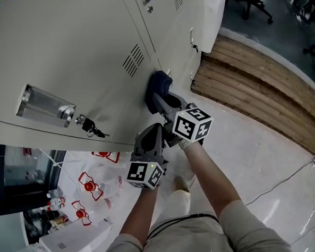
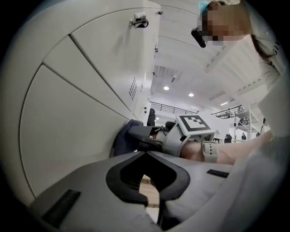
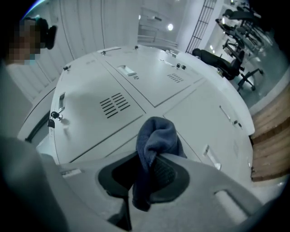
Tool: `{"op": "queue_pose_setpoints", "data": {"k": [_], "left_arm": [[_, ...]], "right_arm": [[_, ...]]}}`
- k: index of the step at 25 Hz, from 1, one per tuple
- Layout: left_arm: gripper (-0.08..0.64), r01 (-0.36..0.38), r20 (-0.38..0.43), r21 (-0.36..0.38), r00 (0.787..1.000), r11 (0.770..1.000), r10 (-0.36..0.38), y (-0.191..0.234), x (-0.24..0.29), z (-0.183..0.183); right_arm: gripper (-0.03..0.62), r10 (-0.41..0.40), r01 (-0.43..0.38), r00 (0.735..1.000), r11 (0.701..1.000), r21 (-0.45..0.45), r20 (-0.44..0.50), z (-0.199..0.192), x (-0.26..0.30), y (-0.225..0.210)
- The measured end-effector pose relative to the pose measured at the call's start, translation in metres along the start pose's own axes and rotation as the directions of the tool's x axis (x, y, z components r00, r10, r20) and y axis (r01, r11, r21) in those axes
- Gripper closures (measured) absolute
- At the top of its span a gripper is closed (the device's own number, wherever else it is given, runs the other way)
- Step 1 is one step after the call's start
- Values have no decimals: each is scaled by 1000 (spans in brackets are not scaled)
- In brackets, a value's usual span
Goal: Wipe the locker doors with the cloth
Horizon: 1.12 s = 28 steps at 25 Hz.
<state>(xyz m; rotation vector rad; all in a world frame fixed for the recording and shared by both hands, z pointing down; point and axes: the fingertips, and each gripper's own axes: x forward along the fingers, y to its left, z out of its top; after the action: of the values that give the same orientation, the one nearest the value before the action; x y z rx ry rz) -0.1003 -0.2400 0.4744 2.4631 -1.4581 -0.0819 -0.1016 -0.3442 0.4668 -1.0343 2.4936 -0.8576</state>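
Blue terry cloth point(image 3: 156, 136), soft & bunched into a rounded wad, pinched in right gripper point(image 3: 146, 171). Jaws closed down on its lower fold, ribbed black pads biting fabric, short tail hanging below. Wad pressed against cream sheet-metal locker door point(image 1: 62, 54), near seam btwn two doors & close to slotted vent point(image 1: 134, 59). Door skin smooth, matte, flat. Vent = stack of short parallel slits.

Shiny metal handle point(image 1: 38, 102), boxy & reflective, w/ key point(image 1: 94, 132) dangling from lock beside it. Both well apart from cloth, toward left of head view.

Left gripper point(image 1: 156, 129) just beside right one, grey moulded plastic. Jaws brought together tip to tip, nothing btwn them. Curved black liners leaving a heart-shaped gap behind the tips. Close to door, contact not clear.

White marker cubes point(image 1: 192, 123) w/ black square patterns on both grippers, sharp-edged.

Wooden step point(image 1: 261, 84), long ribbed planks, brown, to right of lockers. Glossy pale floor point(image 1: 245, 160) below, smooth w/ reflections.
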Motion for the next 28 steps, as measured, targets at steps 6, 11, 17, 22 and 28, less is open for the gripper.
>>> {"op": "queue_pose_setpoints", "data": {"k": [6,11,17,22,28], "left_arm": [[561,-15,20,27,1000,1000,14,3,9,20],[561,-21,-8,16,1000,1000,21,9,17,8],[561,-24,-47,-6,999,1000,23,17,23,-15],[561,-31,-63,-22,998,999,30,26,28,-29],[561,-41,-75,-20,996,999,39,32,36,-46]], "right_arm": [[537,51,-49,998,997,-66,22,32,12,16],[538,50,-50,999,997,-58,-2,22,20,1],[540,26,-26,998,1000,-3,-62,-19,20,-37],[540,-8,13,995,999,47,-103,-57,18,-66],[540,-26,43,988,993,110,-152,-107,12,-96]]}}
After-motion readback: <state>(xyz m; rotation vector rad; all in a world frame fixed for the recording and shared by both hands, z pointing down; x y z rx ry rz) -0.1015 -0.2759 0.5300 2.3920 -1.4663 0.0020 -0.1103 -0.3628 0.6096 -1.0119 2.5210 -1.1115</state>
